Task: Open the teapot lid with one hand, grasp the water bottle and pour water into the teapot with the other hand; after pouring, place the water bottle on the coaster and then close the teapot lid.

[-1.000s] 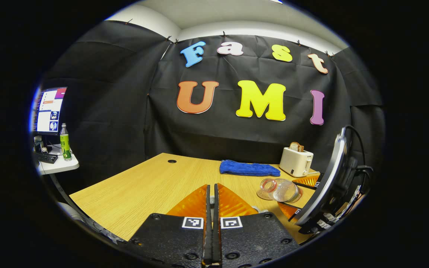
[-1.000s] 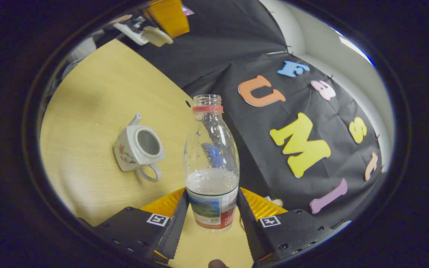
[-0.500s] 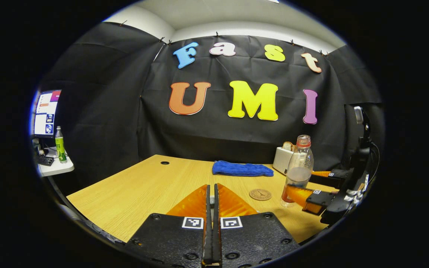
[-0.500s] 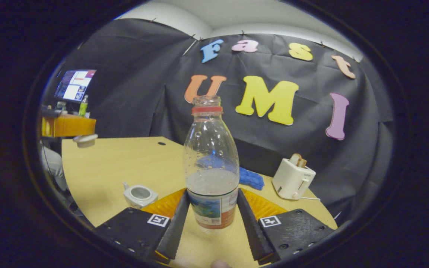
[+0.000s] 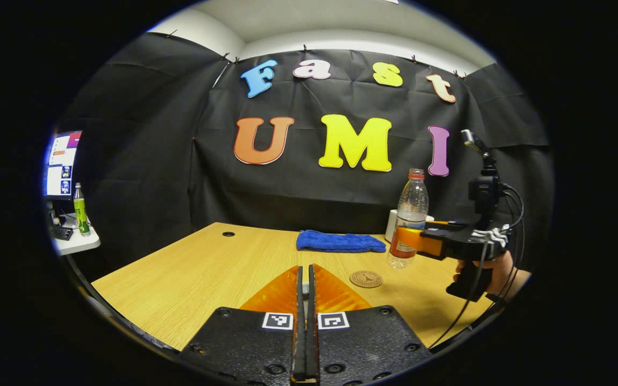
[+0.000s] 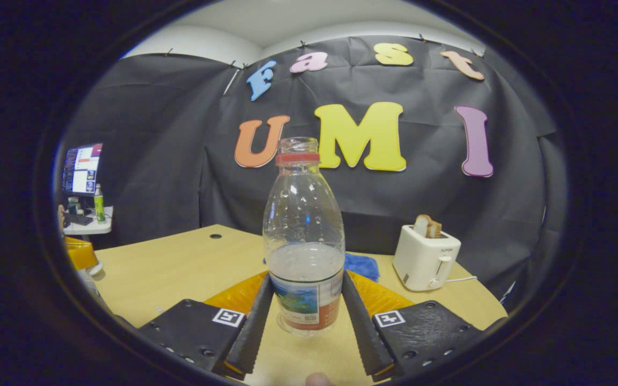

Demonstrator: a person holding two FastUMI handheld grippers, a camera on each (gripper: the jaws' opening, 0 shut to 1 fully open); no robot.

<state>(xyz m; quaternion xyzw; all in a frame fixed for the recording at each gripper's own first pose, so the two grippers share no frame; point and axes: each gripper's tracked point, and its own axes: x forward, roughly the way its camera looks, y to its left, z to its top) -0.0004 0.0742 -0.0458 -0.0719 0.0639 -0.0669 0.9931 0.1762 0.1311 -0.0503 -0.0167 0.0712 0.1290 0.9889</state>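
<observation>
The right hand-held gripper point(image 6: 304, 316) grips the upright bottle point(image 6: 304, 241) just above the surface point(image 5: 207, 268), beside the coaster point(image 5: 366, 279). The left hand-held gripper point(image 5: 303, 300) is closed; bare surface lies ahead to its far edge.

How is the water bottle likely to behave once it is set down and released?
The water bottle is tall, narrow and uncapped, so it may tip or spill if nudged. It looks under half full, so probably light. The right tool grips the thin clear plastic, which likely flexes.
</observation>
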